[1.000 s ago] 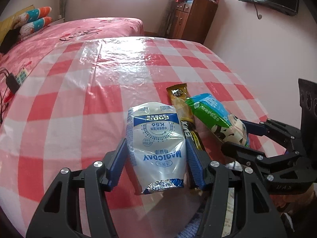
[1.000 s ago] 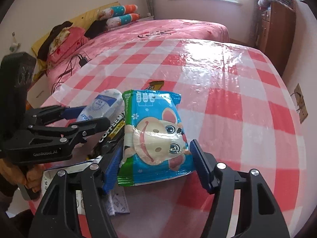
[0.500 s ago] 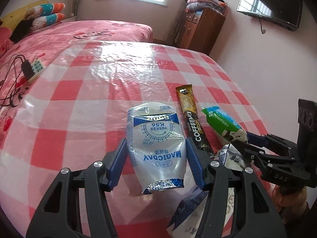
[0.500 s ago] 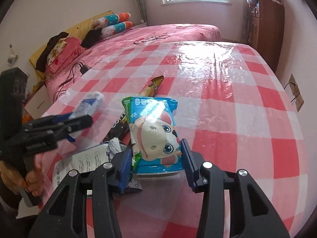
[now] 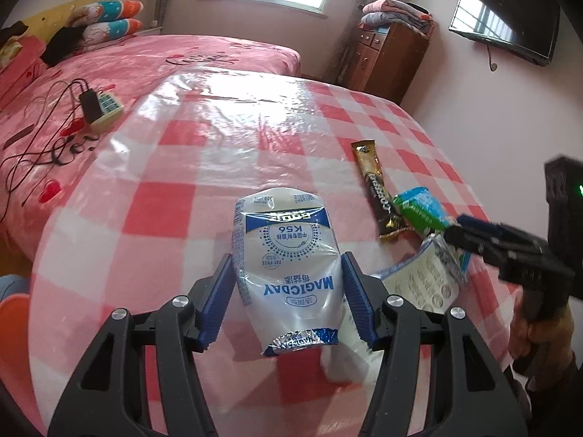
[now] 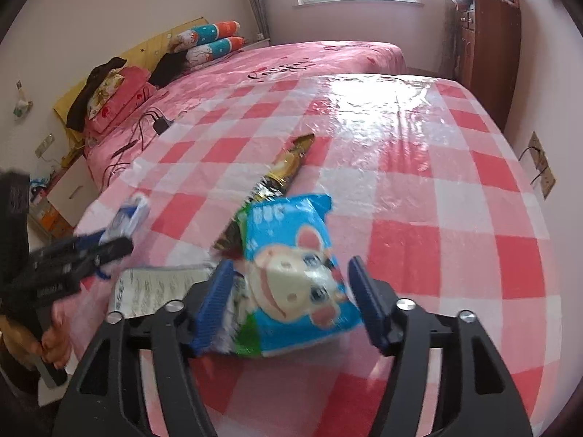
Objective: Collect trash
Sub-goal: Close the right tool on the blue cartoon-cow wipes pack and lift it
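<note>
I have the crushed white-and-blue milk pouch (image 5: 288, 273) pinched in my left gripper (image 5: 288, 302), lifted above the red-checked plastic tablecloth (image 5: 204, 153); my right gripper (image 6: 288, 302) has just been opening, jaws spread, the blue cartoon snack packet (image 6: 291, 276) loose between them; next I must close on it again before carrying both away.

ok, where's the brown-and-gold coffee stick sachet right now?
The brown-and-gold coffee stick sachet lies flat on the red-and-white checked tablecloth, right of centre in the left wrist view, its near end beside the blue-and-green cartoon snack packet.
</note>
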### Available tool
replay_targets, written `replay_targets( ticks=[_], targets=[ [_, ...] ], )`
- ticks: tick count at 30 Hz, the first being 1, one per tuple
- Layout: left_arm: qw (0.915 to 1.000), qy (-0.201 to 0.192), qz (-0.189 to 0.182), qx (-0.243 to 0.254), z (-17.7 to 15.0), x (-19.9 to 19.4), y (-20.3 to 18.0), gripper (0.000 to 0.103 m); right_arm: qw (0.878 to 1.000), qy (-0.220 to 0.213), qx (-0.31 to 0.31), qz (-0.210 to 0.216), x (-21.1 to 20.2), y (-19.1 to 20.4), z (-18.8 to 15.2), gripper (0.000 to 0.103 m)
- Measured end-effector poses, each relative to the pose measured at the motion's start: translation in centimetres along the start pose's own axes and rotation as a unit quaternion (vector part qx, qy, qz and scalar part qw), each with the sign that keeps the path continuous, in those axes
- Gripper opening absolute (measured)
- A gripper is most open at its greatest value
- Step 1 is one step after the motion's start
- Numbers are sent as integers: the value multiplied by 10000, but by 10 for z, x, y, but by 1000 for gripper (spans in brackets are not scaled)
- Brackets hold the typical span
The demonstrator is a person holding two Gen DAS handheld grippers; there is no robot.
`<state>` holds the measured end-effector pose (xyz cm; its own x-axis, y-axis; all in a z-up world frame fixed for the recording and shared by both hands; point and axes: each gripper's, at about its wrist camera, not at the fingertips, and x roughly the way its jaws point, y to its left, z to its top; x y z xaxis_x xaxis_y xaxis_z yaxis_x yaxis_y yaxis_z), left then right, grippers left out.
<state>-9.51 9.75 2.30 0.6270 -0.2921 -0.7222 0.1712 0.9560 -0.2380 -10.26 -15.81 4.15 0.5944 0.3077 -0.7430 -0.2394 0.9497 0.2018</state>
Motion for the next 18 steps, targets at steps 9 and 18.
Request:
replay_targets(
  ticks=[9, 18],
  targets=[
    [9996, 51, 18, -274, -18, -13, 24, 60, 9987, 272, 386, 216, 24, -10, 13, 75],
    [9991, 38, -62, -418, -31, -21, 38, 60, 9985, 227, 459, 168, 18, -4, -2, 67]
  ],
)
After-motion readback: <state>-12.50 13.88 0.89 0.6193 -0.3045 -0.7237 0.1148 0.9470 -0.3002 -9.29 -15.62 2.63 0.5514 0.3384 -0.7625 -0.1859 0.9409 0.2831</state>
